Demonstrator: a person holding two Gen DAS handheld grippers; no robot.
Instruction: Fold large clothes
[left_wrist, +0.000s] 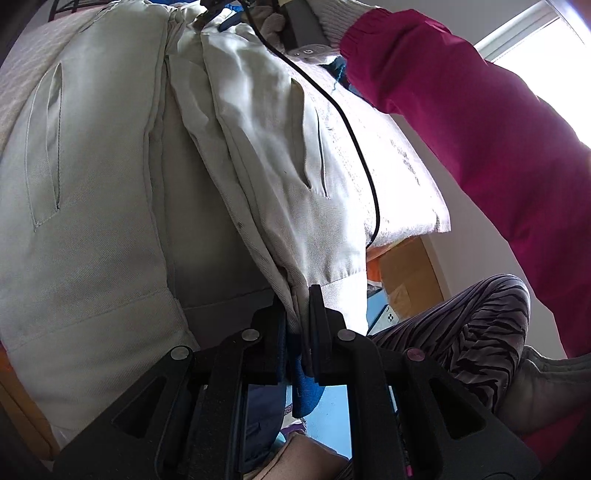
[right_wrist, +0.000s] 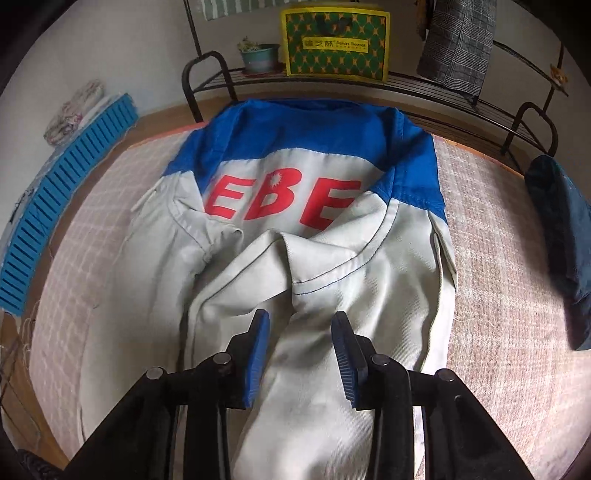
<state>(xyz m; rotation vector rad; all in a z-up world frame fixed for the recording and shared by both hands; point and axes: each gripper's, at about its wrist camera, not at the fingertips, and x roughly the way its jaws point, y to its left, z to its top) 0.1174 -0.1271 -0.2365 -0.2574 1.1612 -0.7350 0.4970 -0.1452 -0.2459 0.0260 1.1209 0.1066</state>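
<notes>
Left gripper (left_wrist: 297, 332) clenched on jacket (right_wrist: 295, 236) hem at 6 o'clock, right gripper (right_wrist: 300, 350) released with jaws apart over the sleeve on the mat (right_wrist: 491, 236); best hold the hem taut, press sleeve flat toward 12 o'clock lettering.

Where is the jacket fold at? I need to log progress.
Done: jacket lies back-up on the mat, sleeve folded over it. In hand: left tongs pinch its hem; right tongs hang open above the sleeve. Left: folding the body.
</notes>
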